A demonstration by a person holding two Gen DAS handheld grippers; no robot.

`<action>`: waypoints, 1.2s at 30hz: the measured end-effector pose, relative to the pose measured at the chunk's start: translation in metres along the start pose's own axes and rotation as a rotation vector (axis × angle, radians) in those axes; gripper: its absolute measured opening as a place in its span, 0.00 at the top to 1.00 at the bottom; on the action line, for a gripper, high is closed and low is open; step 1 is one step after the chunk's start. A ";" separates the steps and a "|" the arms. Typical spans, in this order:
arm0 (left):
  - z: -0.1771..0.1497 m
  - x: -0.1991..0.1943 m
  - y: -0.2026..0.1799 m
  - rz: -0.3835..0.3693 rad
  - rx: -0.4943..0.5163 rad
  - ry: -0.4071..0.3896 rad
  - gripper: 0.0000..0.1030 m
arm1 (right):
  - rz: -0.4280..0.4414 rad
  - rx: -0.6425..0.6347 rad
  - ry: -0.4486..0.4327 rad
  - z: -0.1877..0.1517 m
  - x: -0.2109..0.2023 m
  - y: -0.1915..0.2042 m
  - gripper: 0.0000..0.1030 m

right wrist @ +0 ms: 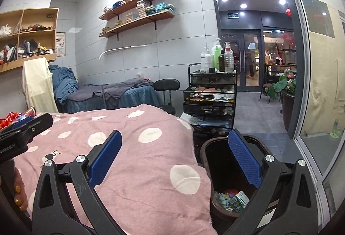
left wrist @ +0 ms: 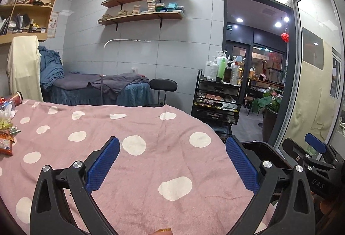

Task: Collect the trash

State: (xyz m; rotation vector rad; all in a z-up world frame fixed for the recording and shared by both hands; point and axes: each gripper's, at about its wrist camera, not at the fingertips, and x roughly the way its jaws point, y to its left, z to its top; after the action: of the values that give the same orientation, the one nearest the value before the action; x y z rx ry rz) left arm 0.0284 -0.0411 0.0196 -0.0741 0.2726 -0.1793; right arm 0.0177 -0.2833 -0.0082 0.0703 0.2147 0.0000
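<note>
Right tool spread, bin holding wrappers

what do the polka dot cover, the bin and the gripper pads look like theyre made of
Cover: soft woven or terry-like fabric, matte pink with white dots; it drapes and creases.
Bin: probably hard plastic, dark brown, with a slight sheen on the rim.
Pads: blue, likely rubber, matte, with a fine grid texture for grip.

Your left wrist camera sits low and close over the pink spotted blanket, looking forward across it toward the tiled back wall. Your right wrist camera looks the same way from further right, above the blanket's edge and the dark bin. Both views share the wall shelves, the far bed and the bottle cart.
</note>
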 end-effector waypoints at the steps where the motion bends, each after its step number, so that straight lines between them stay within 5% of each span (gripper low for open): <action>1: -0.001 -0.001 0.000 0.002 0.001 -0.003 0.05 | 0.005 -0.007 -0.003 0.000 -0.002 0.003 0.05; 36: -0.003 -0.016 0.009 0.034 -0.020 -0.035 0.05 | 0.021 0.007 0.010 0.000 -0.011 0.002 0.05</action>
State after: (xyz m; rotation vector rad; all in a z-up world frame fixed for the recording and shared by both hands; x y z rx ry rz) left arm 0.0135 -0.0298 0.0199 -0.0922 0.2406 -0.1416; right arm 0.0065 -0.2810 -0.0058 0.0798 0.2235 0.0208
